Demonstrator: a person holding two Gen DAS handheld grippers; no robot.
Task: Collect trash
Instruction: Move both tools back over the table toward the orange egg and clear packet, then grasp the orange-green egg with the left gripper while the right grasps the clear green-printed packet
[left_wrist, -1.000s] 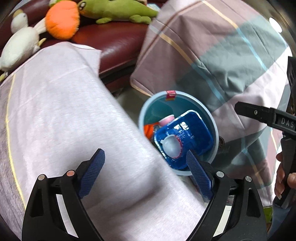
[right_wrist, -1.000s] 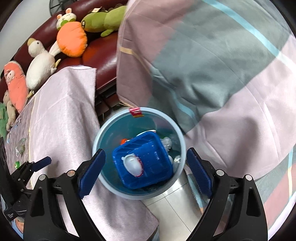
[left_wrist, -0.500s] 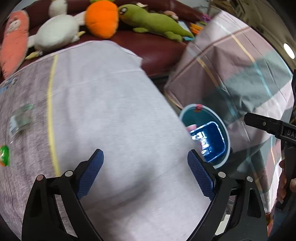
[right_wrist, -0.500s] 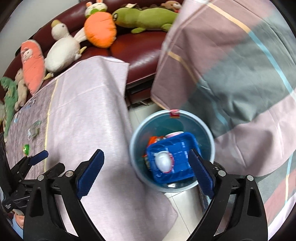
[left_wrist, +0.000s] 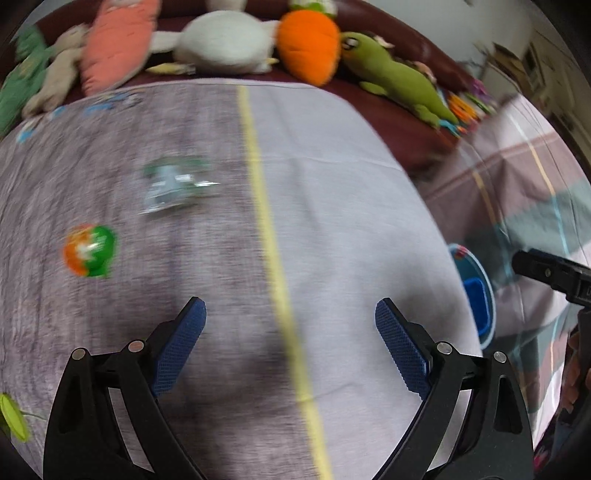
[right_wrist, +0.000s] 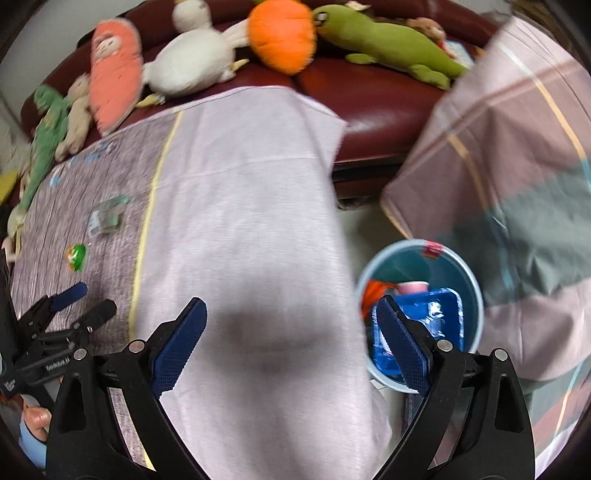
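A crumpled clear wrapper with green print (left_wrist: 173, 186) (right_wrist: 105, 218) and a round orange-and-green wrapper (left_wrist: 90, 251) (right_wrist: 76, 255) lie on the cloth-covered table (left_wrist: 332, 221) (right_wrist: 240, 221). My left gripper (left_wrist: 290, 347) hovers open and empty over the cloth, short of both wrappers. My right gripper (right_wrist: 291, 345) is open and empty above the table's right edge. The light blue bin (right_wrist: 469, 273) (left_wrist: 485, 295) stands on the floor right of the table, holding a blue plastic tray (right_wrist: 439, 317), a pink cup (right_wrist: 413, 287) and something orange.
Plush toys line the dark red sofa (right_wrist: 369, 92) behind the table: a pink carrot (left_wrist: 114, 40), a white duck (left_wrist: 221, 40), an orange carrot (left_wrist: 308, 44), a green lizard (left_wrist: 399, 79). A checked blanket (right_wrist: 517, 166) hangs beyond the bin. A small green item (left_wrist: 13, 415) sits at the table's near left.
Both grippers have swung left, away from the bin and over the table. The wrappers have come into the left wrist view. Both stay open.
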